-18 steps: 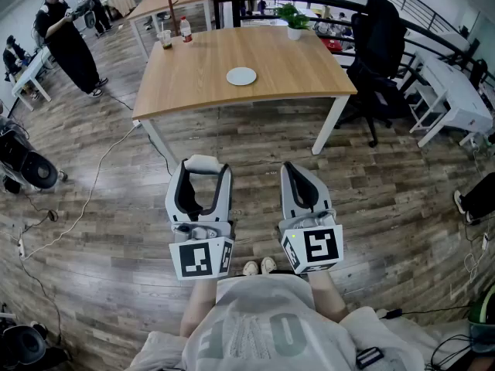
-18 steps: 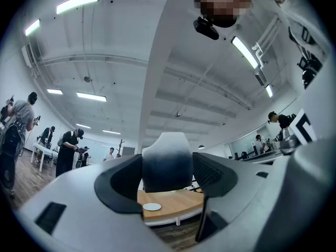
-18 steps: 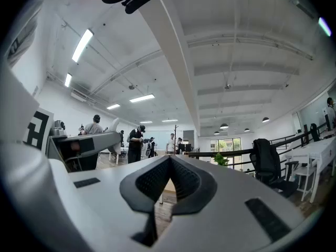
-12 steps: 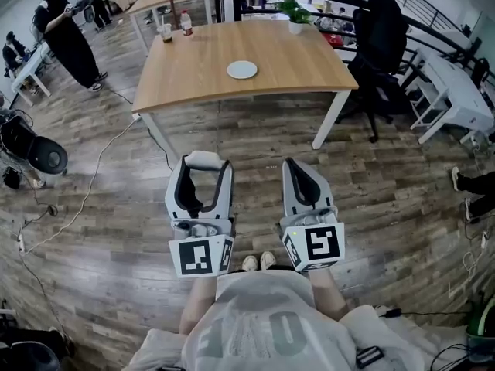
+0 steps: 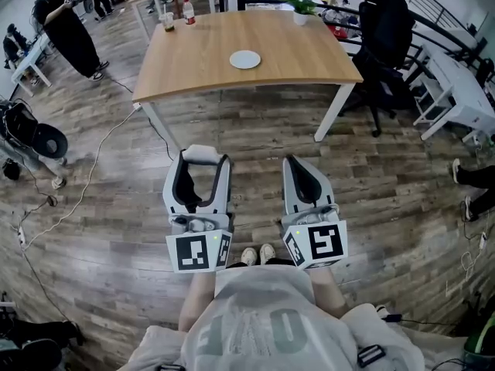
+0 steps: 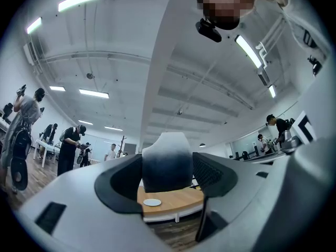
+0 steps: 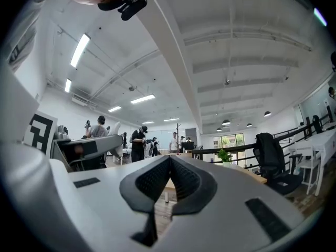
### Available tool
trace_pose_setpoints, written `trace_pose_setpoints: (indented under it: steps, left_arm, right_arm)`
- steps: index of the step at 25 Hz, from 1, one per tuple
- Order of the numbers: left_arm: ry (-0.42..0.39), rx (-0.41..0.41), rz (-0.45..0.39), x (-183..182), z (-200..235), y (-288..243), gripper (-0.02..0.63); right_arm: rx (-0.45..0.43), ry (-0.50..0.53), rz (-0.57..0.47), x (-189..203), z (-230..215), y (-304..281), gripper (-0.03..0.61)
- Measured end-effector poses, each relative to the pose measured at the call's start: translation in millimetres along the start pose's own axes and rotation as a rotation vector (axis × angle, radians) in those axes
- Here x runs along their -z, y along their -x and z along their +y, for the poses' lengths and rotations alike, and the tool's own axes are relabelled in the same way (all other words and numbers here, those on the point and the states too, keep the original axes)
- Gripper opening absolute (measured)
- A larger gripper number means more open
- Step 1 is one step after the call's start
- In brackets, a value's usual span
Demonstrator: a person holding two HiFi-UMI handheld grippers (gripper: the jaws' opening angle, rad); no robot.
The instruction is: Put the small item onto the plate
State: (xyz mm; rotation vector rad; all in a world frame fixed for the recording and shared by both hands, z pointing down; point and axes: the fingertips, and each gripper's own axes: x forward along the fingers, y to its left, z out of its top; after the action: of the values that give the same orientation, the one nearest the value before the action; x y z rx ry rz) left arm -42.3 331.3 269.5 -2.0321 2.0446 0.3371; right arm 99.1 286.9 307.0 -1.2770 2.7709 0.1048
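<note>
A round white plate (image 5: 245, 59) lies near the middle of a wooden table (image 5: 193, 72) a few steps ahead; in the left gripper view the plate (image 6: 153, 202) shows beneath the jaws. My left gripper (image 5: 203, 161) is held over the floor in front of my body. Its jaws stand wide and grip a small white item (image 5: 203, 154) at their tips, which fills the gap as a white-grey block (image 6: 167, 161) in its own view. To the right of it my right gripper (image 5: 298, 165) is shut, pads together, with nothing between them (image 7: 169, 161).
A bottle (image 5: 188, 10) and a cup (image 5: 168, 20) stand at the table's far left corner, a potted plant (image 5: 300, 6) at its far right. A black office chair (image 5: 387, 45) stands right of the table. People stand far left; a cable (image 5: 93, 172) crosses the wooden floor.
The table and plate sit slightly higher in the head view. Both grippers stay side by side before my body, the left still holding the white item.
</note>
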Motion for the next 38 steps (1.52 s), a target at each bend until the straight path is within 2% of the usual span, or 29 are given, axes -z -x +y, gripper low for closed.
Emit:
trace_pose_setpoints:
  steps: [12, 20, 27, 31, 34, 38]
  left_arm:
    - [-0.018, -0.024, -0.036, 13, -18, -41, 0.306]
    - [-0.035, -0.053, -0.039, 37, -23, -69, 0.305]
    - [-0.032, -0.050, -0.070, 53, -16, -110, 0.306]
    - [-0.032, -0.053, -0.117, 66, -1, -130, 0.305]
    - [-0.027, -0.055, -0.150, 74, 8, -145, 0.306]
    - [-0.032, -0.062, -0.135, 96, 34, -173, 0.306]
  right_arm:
    - [-0.015, -0.012, 0.003, 14, -52, -23, 0.018]
    - [-0.026, -0.032, 0.017, 41, -88, -50, 0.018]
    - [-0.010, -0.026, 0.006, 50, -116, -83, 0.018]
    - [-0.007, 0.010, -0.011, 76, -125, -111, 0.018]
    - [-0.002, -0.019, -0.009, 100, -135, -134, 0.018]
    - [-0.026, -0.018, -0.011, 110, -131, -182, 0.018]
